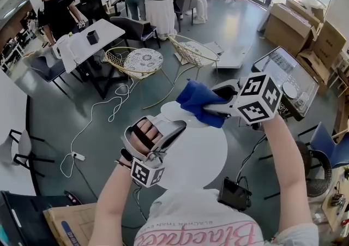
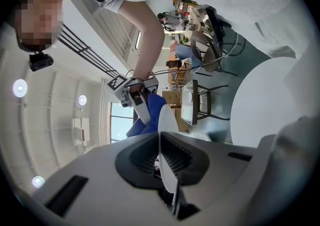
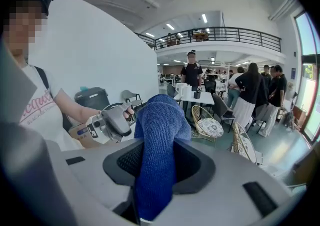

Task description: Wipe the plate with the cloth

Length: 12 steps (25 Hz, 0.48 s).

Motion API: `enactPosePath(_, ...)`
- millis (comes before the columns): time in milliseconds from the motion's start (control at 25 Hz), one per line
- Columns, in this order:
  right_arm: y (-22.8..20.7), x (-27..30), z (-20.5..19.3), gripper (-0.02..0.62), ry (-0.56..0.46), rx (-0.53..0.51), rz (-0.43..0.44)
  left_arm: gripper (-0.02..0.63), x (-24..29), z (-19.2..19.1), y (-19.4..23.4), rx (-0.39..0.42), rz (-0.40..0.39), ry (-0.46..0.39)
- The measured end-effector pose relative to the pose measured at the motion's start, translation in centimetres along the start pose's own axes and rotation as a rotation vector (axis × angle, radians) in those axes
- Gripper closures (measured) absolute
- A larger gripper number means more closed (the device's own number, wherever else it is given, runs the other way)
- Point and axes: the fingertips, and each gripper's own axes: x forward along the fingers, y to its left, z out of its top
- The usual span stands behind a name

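Left tool [image 2: 161,156] clamps a white plate [image 2: 167,119] by its rim, holding it in the air so its face is exposed; right tool [image 3: 156,167], pinching a blue cloth [image 3: 161,125], hovers near it, apparently ready to wipe

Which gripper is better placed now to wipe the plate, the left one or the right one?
Right. The right gripper is shut on the blue cloth, close beside the plate. The left gripper is shut on the plate's rim and holds it up, so it is not free.
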Motion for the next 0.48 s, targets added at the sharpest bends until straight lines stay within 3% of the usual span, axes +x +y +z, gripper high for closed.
enactPosePath(320, -0.2, -3.7, -4.0, 0.448, -0.130, 0.106, -0.124, 0.586, 0.3, -0.1, -0.4, -0.049, -0.008, 0.002)
enactPosePath(400, -0.1, -4.7, -4.2, 0.448, -0.203, 0.121, -0.166, 0.586, 0.3, -0.5, -0.4, -0.112, -0.005, 0.013)
enactPosePath(480, 0.0, -5.7, -4.3, 0.448, -0.291, 0.135, -0.212, 0.586, 0.5, -1.2, -0.2, -0.249, 0.007, 0.034)
